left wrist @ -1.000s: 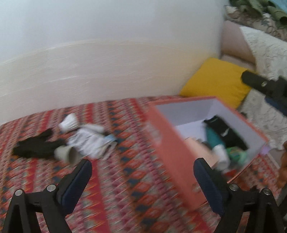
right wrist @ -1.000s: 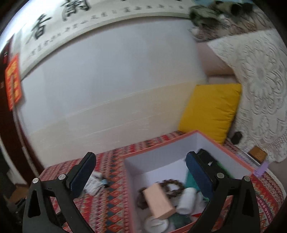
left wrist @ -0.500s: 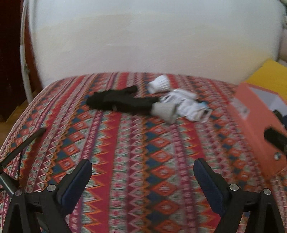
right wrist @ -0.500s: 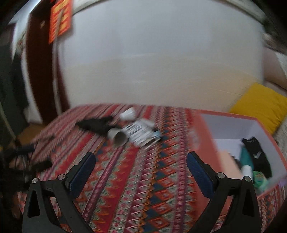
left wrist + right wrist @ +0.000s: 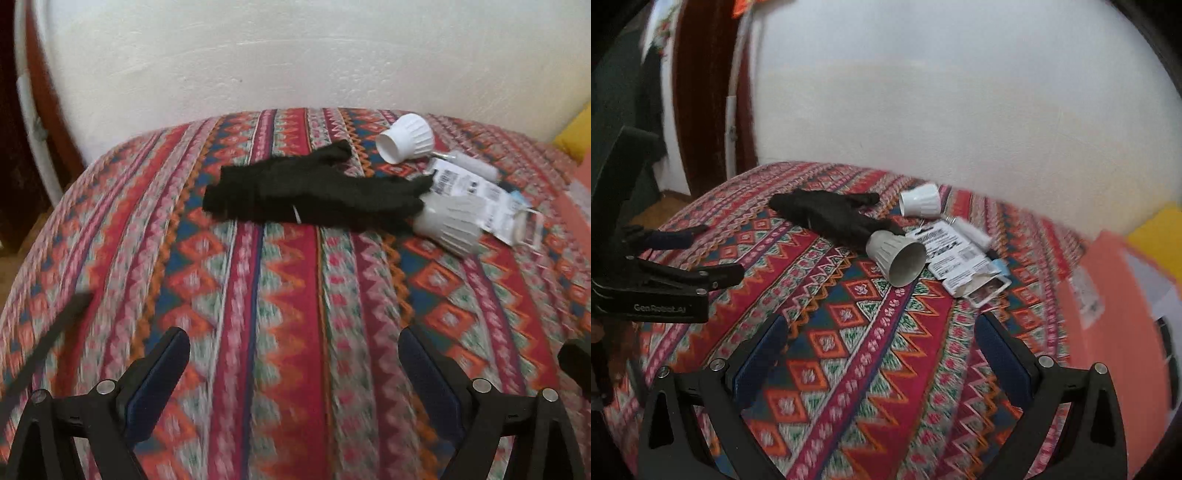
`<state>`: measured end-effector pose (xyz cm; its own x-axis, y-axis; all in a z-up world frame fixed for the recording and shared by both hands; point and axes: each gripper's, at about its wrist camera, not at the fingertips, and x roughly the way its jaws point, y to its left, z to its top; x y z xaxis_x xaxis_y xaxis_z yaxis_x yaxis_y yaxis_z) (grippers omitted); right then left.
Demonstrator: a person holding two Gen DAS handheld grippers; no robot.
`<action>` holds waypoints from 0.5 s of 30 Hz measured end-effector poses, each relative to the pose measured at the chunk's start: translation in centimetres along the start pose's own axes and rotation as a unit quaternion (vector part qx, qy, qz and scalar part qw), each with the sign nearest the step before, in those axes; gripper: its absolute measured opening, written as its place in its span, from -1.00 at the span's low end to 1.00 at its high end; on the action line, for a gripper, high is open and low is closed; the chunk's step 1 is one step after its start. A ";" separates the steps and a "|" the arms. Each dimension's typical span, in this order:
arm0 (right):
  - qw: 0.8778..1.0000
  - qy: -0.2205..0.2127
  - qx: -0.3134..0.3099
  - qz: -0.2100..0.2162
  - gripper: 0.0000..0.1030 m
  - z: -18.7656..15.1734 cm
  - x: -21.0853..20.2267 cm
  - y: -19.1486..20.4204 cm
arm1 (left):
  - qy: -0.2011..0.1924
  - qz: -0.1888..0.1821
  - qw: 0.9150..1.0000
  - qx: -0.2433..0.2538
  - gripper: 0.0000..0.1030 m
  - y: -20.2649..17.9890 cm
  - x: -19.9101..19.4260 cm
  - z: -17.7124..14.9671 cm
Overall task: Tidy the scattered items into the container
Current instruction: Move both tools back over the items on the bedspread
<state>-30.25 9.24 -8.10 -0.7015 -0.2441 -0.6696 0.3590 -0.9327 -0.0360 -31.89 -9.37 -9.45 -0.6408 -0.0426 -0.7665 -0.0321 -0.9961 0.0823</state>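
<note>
A black glove-like cloth lies on the patterned bedspread. A white ribbed cup lies on its side behind it. A grey ribbed cup lies at the cloth's right end, partly on a printed white package. The orange box stands to the right, blurred, its inside barely visible. My left gripper is open and empty, well short of the cloth. My right gripper is open and empty, short of the grey cup.
The woven bedspread covers the whole surface and drops off at the left edge. A white wall runs behind the items. A yellow cushion sits beyond the box. The left gripper's body shows at the left of the right wrist view.
Both views have swung left, away from the orange box and onto the scattered items, which are now closer. Both grippers stay open and empty.
</note>
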 end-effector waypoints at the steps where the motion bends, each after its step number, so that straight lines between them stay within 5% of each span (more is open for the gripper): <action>1: 1.000 0.006 0.006 0.003 0.98 0.3 1.1 -0.3 | -0.003 0.014 1.000 0.015 0.84 -0.3 0.9 0.9; 6: 0.999 0.032 0.032 0.014 0.98 1.9 6.4 -1.5 | -0.004 0.052 0.993 0.101 0.84 -3.0 5.3 4.2; 11: 0.999 0.050 0.007 0.014 0.77 3.8 11.3 -1.6 | -0.004 0.083 0.972 0.221 0.84 -6.6 9.9 5.9; 13: 0.998 0.062 -0.003 0.014 0.60 4.2 13.2 -1.5 | 0.004 0.087 0.965 0.246 0.84 -7.3 11.7 6.2; 15: 0.997 0.074 -0.007 0.022 -0.06 4.4 14.7 -1.6 | 0.011 0.064 0.968 0.241 0.68 -7.1 12.9 6.5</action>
<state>-43.81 5.99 -14.64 -0.5863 -0.2414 -0.7733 0.3970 -0.9177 -0.0145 -44.96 -2.32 -15.79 -0.6464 -0.1702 -0.7438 -0.3114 -0.8311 0.4608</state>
